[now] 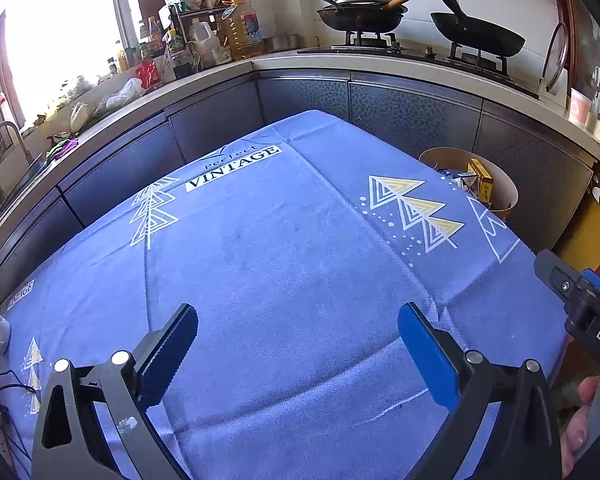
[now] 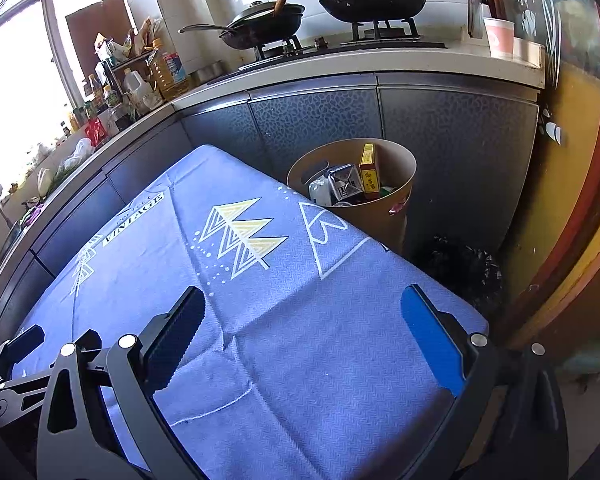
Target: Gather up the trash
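both grippers, left gripper (image 1: 298,356) and right gripper (image 2: 304,340), hover over the blue tablecloth (image 1: 284,248) with fingers wide and empty, probably because the trash already sits in the tan bin (image 2: 396,216) just beside the table's far corner.

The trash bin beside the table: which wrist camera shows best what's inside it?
The right wrist view. It looks down into the trash bin, showing its whole rim and the yellow carton among other packaging. In the left wrist view the blue tablecloth hides the bin's lower half.
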Demonstrator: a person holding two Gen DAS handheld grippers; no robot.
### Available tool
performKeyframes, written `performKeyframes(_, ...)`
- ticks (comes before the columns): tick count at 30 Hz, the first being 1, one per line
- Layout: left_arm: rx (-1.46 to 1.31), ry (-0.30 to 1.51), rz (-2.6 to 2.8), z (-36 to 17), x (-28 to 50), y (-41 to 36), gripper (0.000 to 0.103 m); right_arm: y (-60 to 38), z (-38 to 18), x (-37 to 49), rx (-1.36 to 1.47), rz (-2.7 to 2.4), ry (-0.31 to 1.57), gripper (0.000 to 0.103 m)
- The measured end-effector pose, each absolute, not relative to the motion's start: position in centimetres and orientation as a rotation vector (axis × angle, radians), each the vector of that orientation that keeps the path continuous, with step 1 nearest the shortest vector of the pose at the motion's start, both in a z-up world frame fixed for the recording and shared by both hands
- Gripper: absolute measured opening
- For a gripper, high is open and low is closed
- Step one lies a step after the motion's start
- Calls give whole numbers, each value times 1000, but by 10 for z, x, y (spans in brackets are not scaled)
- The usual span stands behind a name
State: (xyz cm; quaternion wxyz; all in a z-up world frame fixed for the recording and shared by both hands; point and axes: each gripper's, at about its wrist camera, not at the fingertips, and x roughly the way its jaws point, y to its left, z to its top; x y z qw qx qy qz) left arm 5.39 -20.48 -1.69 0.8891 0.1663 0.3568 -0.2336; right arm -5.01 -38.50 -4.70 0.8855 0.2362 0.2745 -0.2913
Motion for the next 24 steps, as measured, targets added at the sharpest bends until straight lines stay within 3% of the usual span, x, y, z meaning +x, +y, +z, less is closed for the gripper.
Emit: performKeyframes(24, 348, 756, -488, -21, 56, -205, 100, -381, -52, -46, 498, -590, 583, 97)
